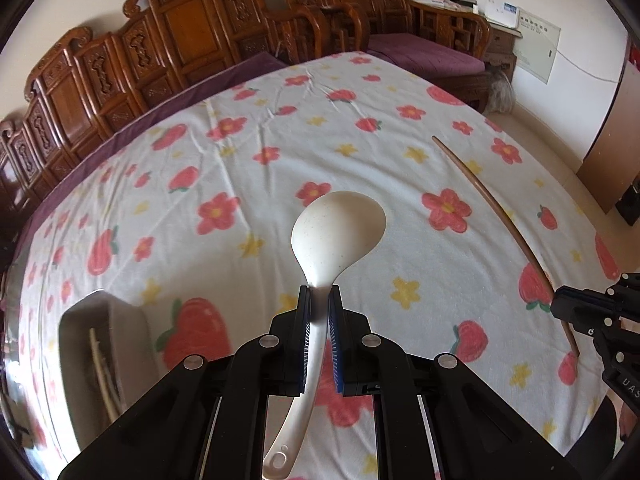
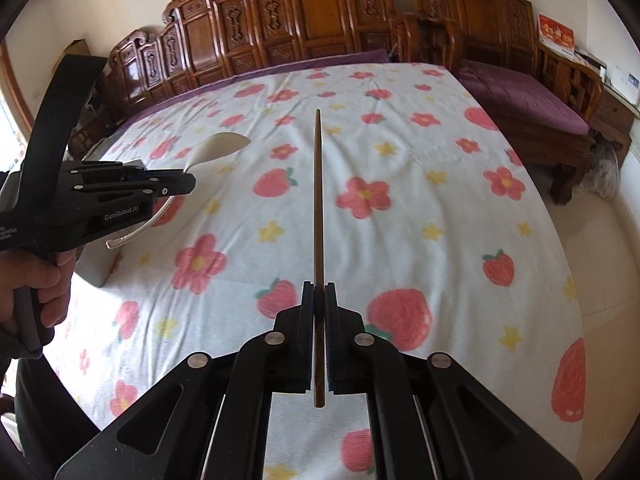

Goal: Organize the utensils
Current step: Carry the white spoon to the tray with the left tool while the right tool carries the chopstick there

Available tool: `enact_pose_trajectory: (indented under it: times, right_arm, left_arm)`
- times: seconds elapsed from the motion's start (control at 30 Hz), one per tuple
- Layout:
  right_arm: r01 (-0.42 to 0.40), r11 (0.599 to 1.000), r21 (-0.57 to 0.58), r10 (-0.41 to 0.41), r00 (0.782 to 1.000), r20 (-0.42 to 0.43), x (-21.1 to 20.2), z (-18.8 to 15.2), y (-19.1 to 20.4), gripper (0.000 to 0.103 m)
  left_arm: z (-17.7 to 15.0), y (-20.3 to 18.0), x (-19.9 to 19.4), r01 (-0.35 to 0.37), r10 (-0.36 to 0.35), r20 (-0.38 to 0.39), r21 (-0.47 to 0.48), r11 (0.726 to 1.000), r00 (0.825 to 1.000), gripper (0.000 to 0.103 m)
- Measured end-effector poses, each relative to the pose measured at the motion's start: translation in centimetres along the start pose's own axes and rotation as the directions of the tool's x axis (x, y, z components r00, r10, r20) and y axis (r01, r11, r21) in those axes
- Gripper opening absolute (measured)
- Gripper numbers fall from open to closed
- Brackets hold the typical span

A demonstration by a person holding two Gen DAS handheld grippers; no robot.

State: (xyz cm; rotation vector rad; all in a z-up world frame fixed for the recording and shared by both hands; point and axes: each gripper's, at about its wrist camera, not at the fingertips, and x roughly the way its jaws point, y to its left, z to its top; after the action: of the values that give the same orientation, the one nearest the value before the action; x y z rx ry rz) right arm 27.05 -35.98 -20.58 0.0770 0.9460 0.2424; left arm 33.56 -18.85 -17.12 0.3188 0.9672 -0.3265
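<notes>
A white ladle is clamped in the left gripper; the blue-edged pads are pressed against the neck just below the bowl, and the handle runs back between the fingers to its loop end at the bottom of the left wrist view; the bowl is held clear above the flowered cloth. In the right wrist view the same ladle is seen from the side, projecting from the left gripper, which is grasped by a hand at the left edge.

A long brown wooden stick, possibly a single chopstick, is pinched in the right gripper; the jaws are closed tightly on its lower part, its short end projects back between the fingers, and its long end points away over the cloth. In the left wrist view the stick is seen slanting across the right side, held by the right gripper at the right edge.

A pale tray with a light stick-like item inside is seen at the lower left, lying on the cloth; its contents are blurred. Carved wooden seating and a purple cushion are seen behind the covered surface.
</notes>
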Motion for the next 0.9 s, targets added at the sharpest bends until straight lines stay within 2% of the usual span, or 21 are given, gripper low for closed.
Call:
enact_pose_trajectory:
  times: [0.3, 0.53, 0.9]
  right_arm:
    - [-0.020, 0.997, -0.074, 0.021, 1.000, 0.011, -0.7, 0.0, 3.7, 0.006]
    - [-0.012, 0.987, -0.160, 0.010, 1.000, -0.012, 0.6, -0.3, 7.2, 0.006]
    - [-0.071, 0.977, -0.200, 0.072, 0.997, -0.003, 1.4, 1.4, 13.0, 0.006]
  left_arm:
    - [-1.9, 3.5, -3.4, -0.028, 0.029, 0.032, -0.040, 0.999, 0.999, 0.008]
    - [-4.1, 7.2, -5.0, -0.054, 0.056, 0.033, -0.076, 0.996, 0.998, 0.008]
    - [-6.5, 13.7, -6.0, -0.108, 0.113, 0.018, -0.169, 0.980, 0.993, 0.008]
